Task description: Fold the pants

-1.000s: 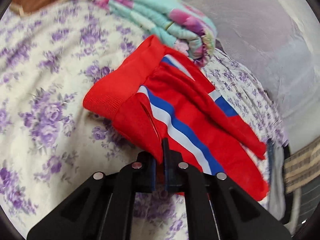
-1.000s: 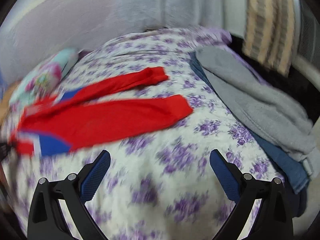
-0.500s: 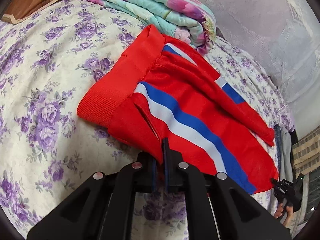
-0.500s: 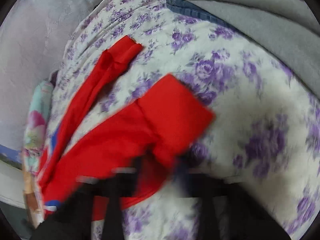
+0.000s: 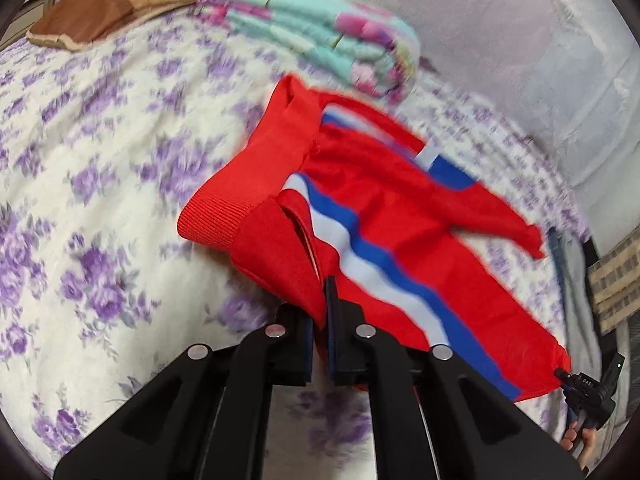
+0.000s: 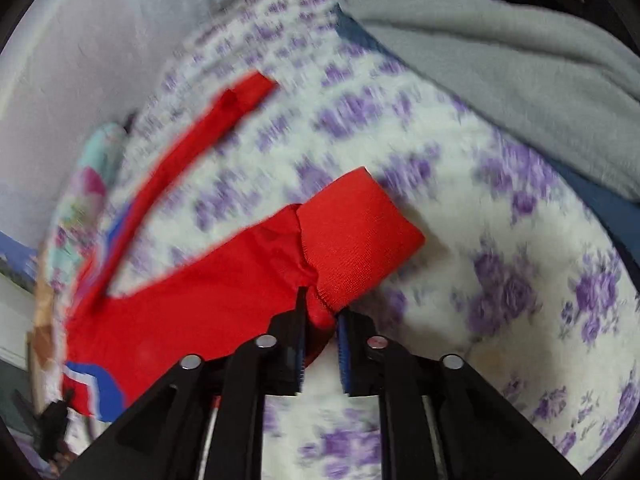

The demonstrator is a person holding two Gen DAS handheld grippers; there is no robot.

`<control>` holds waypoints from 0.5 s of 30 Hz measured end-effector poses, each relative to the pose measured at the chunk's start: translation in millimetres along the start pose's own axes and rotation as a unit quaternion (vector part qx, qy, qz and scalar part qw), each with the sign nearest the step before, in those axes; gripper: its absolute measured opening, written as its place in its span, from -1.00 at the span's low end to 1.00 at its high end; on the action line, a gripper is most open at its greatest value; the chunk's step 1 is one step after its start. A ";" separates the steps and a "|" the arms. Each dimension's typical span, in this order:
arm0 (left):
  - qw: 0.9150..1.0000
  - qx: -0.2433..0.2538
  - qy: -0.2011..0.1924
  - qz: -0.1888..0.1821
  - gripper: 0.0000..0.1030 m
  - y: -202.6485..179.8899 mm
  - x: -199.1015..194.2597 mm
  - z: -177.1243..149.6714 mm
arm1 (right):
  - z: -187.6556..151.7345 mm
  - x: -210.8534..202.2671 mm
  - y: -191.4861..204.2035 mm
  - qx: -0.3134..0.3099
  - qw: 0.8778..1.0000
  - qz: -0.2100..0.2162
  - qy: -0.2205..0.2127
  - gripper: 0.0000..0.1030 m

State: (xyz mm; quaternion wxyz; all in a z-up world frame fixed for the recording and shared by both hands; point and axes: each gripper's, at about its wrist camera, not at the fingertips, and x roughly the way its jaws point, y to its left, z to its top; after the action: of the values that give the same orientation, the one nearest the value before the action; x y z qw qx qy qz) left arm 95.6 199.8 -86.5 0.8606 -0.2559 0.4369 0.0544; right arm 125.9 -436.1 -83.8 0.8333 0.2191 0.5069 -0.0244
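Red pants (image 5: 384, 208) with a white and blue side stripe lie spread on a floral bedsheet (image 5: 100, 152). My left gripper (image 5: 322, 312) is shut on the pants' side just below the ribbed waistband (image 5: 224, 212). My right gripper (image 6: 320, 312) is shut on the near leg at its ribbed cuff (image 6: 360, 232), which is lifted off the sheet. The other leg (image 6: 192, 140) stretches flat toward the wall. The right gripper also shows in the left wrist view (image 5: 580, 392) at the leg's end.
A folded floral blanket (image 5: 320, 36) lies by the wall behind the waistband. A brown pillow (image 5: 108, 12) is at the far left. Grey cloth (image 6: 500, 52) over blue denim (image 6: 600, 196) lies along the bed's right side.
My right gripper went from open above the sheet to shut on the near leg's cuff and has raised it. My left gripper keeps its hold, shifted slightly.
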 end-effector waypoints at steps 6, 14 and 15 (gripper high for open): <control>0.999 0.040 -0.003 0.028 -0.21 -4.9 -27.0 -8.7 | -0.5 -22.3 20.2 -0.059 0.996 -0.064 -0.020 0.34; 0.994 0.095 -0.056 0.022 0.16 -46.7 -57.1 61.0 | 93.2 -45.5 48.5 -0.062 0.995 0.046 -0.061 0.45; 0.993 0.100 -0.052 0.021 0.16 -54.3 -47.1 73.5 | 117.9 -32.5 57.4 -0.063 0.995 0.053 -0.059 0.45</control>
State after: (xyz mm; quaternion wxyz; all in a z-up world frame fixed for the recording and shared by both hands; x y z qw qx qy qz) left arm 137.2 194.9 7.4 0.9019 -0.1566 0.4003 0.0417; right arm 223.5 -436.1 9.6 0.8743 0.1905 0.4447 0.0389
